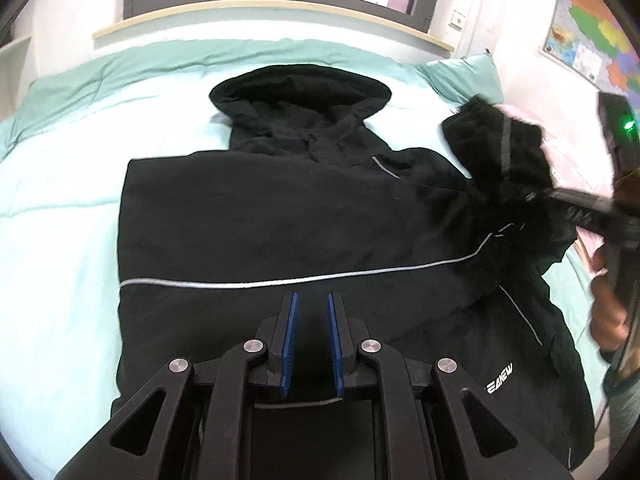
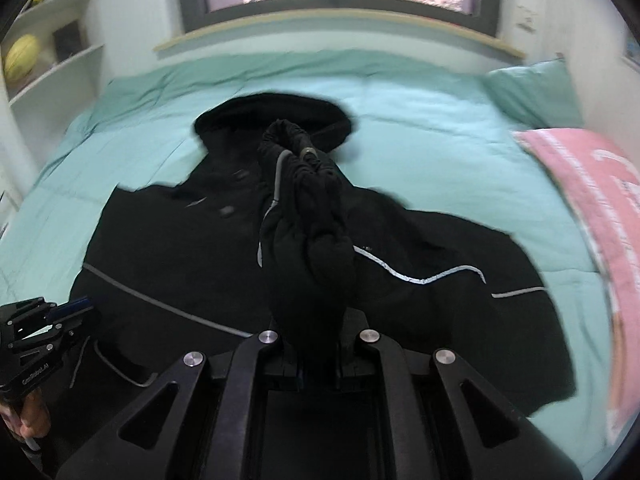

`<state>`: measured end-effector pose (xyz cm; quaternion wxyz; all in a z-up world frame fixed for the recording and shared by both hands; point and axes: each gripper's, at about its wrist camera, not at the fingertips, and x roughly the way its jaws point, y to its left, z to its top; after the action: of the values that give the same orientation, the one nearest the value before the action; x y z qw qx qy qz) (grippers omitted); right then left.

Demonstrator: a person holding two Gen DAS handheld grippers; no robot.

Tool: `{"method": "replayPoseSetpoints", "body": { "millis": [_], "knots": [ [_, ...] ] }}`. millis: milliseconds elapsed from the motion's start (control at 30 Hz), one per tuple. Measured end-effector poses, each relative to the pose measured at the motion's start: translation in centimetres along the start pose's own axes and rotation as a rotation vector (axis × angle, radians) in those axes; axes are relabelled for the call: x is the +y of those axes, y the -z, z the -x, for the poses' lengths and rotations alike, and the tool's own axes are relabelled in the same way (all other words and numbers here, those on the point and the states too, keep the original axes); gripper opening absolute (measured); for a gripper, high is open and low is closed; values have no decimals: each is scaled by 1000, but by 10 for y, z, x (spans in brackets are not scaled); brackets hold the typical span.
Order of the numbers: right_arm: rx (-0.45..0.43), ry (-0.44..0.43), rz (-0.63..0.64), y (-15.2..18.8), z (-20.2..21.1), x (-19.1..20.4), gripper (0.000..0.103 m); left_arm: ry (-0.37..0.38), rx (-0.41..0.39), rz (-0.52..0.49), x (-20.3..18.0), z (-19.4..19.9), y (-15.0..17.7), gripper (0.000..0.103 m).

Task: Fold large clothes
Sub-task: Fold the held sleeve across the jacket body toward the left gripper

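A black hooded jacket lies flat on the mint-green bedspread, hood at twelve o'clock, hem at six, its long axis running between the two. The right gripper is clamped on the jacket's sleeve, which bunches up between its fingers, the elastic cuff pointing toward twelve. In the left wrist view that raised sleeve sits at about three o'clock of the jacket's body, so the fold, I judge, must carry it across toward nine. The left gripper hovers over the hem at six, its blue pads drawn narrow with nothing between them. The fabric looks thick, matte and soft, crossed by thin silver reflective piping; a pink cloth lies beside it.
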<state>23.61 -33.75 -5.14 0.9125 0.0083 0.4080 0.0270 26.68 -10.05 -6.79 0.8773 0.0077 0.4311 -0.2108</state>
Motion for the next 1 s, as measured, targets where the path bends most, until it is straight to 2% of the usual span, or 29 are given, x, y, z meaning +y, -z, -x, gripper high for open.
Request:
{"method": "replayPoseSetpoints", "body": {
  "millis": [67, 200, 233, 300, 367, 467, 533, 600, 767, 800, 900, 1000],
  "knots": [
    [32, -9, 25, 5, -20, 18, 12, 4, 4, 13, 7, -2, 1, 16],
    [92, 11, 71, 23, -66, 43, 22, 32, 7, 11, 17, -7, 7, 18],
    [115, 19, 80, 28, -79, 46, 23, 41, 10, 6, 16, -8, 8, 20],
    [138, 13, 99, 36, -95, 49, 32, 77, 29, 12, 18, -14, 8, 28],
    [122, -9, 102, 39, -93, 45, 34, 100, 42, 36, 21, -20, 7, 40],
    [120, -127, 58, 37, -76, 36, 50, 140, 50, 74, 22, -26, 3, 43],
    [98, -198, 42, 39, -56, 30, 52, 184, 61, 115, 22, -31, -1, 44],
    [53, -218, 29, 45, -29, 22, 52, 232, 72, 156, 20, -37, -6, 45],
    [-53, -145, -53, 69, 17, -14, 52, 293, 85, 184, -1, -52, -20, 47],
    [-85, -108, -65, 77, 22, -23, 56, 300, 84, 187, -6, -55, -22, 48],
    [-156, -5, -127, 98, 20, -47, 71, 331, 95, 216, -27, -72, -32, 48],
    [-177, 4, -184, 116, 3, -63, 71, 302, 98, 221, -45, -89, -40, 48]
  ]
}}
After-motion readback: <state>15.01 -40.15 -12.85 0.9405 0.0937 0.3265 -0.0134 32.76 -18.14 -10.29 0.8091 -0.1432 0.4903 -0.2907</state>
